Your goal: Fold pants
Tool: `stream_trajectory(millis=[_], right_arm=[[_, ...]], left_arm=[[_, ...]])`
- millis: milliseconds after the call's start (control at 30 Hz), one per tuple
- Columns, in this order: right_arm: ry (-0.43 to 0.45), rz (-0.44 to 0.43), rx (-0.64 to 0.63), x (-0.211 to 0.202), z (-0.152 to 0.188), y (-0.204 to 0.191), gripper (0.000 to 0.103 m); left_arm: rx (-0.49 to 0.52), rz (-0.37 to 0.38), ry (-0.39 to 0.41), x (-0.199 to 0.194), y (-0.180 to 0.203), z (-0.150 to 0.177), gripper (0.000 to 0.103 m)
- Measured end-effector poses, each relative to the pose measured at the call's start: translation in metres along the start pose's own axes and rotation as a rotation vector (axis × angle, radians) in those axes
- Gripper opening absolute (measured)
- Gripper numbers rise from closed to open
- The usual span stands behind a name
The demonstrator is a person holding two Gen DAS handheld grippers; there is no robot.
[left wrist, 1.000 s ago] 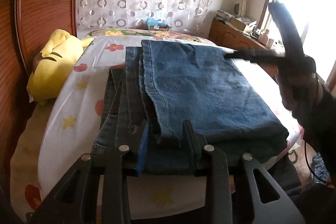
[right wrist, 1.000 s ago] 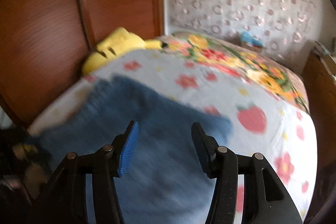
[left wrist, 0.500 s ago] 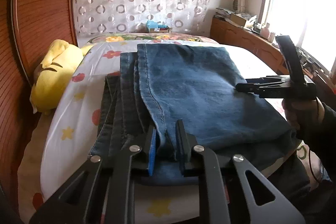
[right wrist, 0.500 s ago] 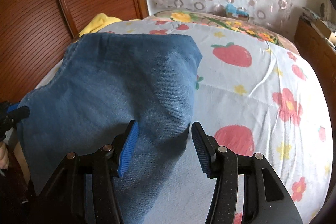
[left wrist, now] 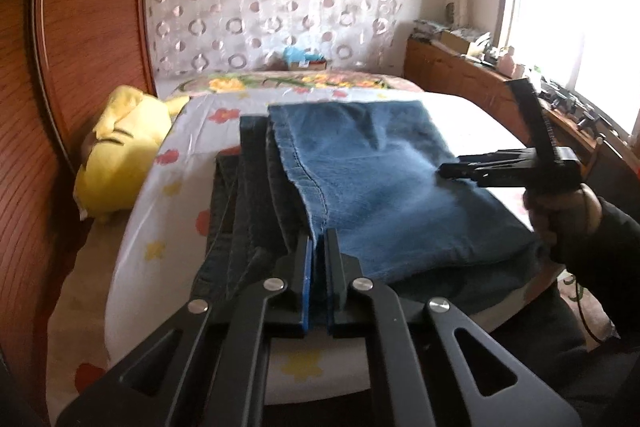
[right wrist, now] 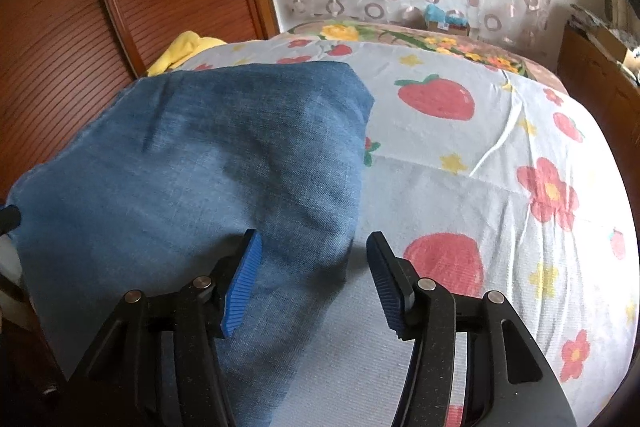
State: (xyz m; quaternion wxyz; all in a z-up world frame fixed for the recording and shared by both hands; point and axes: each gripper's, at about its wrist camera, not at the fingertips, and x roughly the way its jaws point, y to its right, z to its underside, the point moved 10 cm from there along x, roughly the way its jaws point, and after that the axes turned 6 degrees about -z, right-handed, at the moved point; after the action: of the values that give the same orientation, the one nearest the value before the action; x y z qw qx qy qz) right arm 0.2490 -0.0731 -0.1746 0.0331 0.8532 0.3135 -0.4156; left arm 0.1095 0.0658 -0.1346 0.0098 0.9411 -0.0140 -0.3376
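Blue denim pants (left wrist: 380, 179) lie folded in layers on the bed, the lighter top layer over darker layers at the left. My left gripper (left wrist: 318, 247) is shut on the hemmed edge of the top layer near the bed's front. In the right wrist view the pants (right wrist: 200, 167) fill the left half. My right gripper (right wrist: 314, 255) stands open just above their right edge, with denim under the left finger and sheet under the right. The left wrist view shows the right gripper (left wrist: 452, 169) held by a hand (left wrist: 560, 211) over the pants' right side.
The white bed sheet (right wrist: 480, 147) with strawberries and flowers stretches to the right. A yellow plush toy (left wrist: 120, 155) lies at the bed's left by the wooden wall panel (left wrist: 80, 27). A wooden cabinet (left wrist: 460, 79) with clutter stands under the window.
My left gripper's jaws have closed onto the denim edge. The right gripper swung down from up high to the pants' right edge and has stayed there.
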Motion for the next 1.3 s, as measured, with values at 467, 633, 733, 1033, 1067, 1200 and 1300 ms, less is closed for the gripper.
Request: stream_trajectory(millis=[467, 633, 733, 1033, 1067, 1200, 1300], right_arm=[[-0.004, 0.024, -0.017, 0.000, 0.001, -0.002, 0.056], [-0.004, 0.027, -0.019, -0.001, 0.001, -0.002, 0.057], [-0.003, 0.032, -0.021, 0.000, 0.001, -0.002, 0.057], [-0.003, 0.033, -0.021, 0.000, 0.002, -0.002, 0.058], [-0.003, 0.033, -0.021, 0.000, 0.002, -0.002, 0.058], [-0.003, 0.034, -0.021, 0.000, 0.002, -0.002, 0.058], [-0.003, 0.033, -0.021, 0.000, 0.002, -0.002, 0.058]], left_arm=[[-0.019, 0.067, 0.002, 0.003, 0.007, -0.003, 0.028], [-0.001, 0.068, 0.018, 0.000, 0.014, -0.012, 0.033], [0.014, 0.061, 0.019, 0.002, 0.020, -0.017, 0.035], [0.066, 0.075, -0.006, 0.015, 0.050, -0.024, 0.045], [0.067, 0.073, -0.014, 0.019, 0.054, -0.023, 0.045], [0.071, 0.088, -0.059, 0.034, 0.062, -0.013, 0.045], [0.073, 0.087, -0.088, 0.043, 0.065, -0.005, 0.046]])
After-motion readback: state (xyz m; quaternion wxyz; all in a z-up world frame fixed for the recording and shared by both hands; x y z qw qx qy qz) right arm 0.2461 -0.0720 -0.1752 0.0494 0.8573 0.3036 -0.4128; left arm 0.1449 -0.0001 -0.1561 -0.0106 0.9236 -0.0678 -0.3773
